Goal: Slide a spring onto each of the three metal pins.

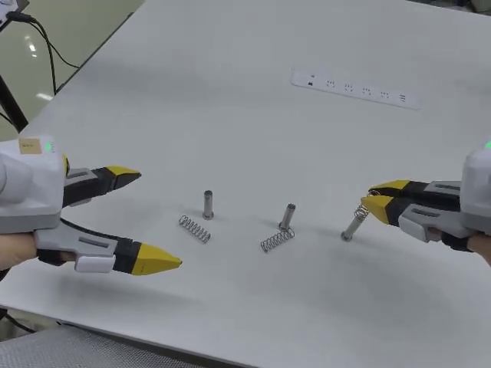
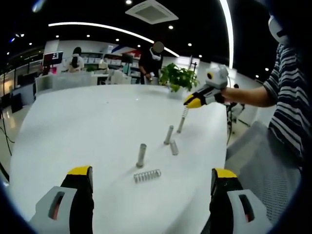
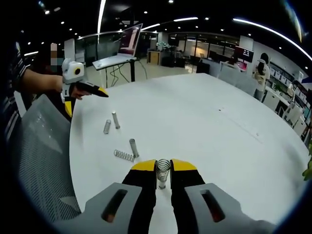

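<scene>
Three short metal pins stand on the white table: a left pin (image 1: 208, 205), a middle pin (image 1: 288, 217) and a right pin (image 1: 354, 225), which leans. My right gripper (image 1: 371, 201) is shut on a spring (image 1: 361, 211) at the top of the right pin; its own view has the spring (image 3: 163, 169) pinched between the yellow tips above the pin. Two loose springs lie flat, one (image 1: 195, 228) by the left pin, one (image 1: 277, 240) by the middle pin. My left gripper (image 1: 150, 219) stands open to the left of the pins, holding nothing.
A white power strip (image 1: 354, 90) lies at the far side of the table. A grey chair back (image 3: 39, 161) sits at the table's near edge. People and desks stand in the room beyond.
</scene>
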Tool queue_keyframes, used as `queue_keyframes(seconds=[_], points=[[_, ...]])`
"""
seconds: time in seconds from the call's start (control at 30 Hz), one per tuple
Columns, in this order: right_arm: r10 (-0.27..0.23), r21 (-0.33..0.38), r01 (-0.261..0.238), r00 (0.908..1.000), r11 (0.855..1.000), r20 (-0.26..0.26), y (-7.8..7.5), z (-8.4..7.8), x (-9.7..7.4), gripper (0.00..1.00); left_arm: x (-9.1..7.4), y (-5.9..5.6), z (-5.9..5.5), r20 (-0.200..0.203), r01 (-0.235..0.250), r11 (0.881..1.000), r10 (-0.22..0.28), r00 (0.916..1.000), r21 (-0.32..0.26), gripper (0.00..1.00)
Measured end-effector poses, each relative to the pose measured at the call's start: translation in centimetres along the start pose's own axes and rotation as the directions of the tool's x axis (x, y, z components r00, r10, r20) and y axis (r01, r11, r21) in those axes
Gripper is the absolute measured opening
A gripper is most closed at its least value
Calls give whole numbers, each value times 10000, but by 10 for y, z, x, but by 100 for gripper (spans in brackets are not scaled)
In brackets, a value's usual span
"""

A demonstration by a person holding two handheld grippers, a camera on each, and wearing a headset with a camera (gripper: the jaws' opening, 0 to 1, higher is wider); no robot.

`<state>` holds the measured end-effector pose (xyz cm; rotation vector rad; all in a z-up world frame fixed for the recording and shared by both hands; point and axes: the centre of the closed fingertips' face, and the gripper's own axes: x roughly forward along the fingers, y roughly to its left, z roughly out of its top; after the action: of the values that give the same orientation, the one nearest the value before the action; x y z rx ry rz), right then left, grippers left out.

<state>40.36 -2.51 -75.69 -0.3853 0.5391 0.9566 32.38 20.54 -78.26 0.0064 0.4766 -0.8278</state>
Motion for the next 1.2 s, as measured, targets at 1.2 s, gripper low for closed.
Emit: queue_keyframes(seconds=[1.2], points=[[18, 80, -16, 9999, 10000, -146, -1, -6, 3, 7, -3, -1, -5, 22, -148, 9997, 149, 9999, -205, 98]])
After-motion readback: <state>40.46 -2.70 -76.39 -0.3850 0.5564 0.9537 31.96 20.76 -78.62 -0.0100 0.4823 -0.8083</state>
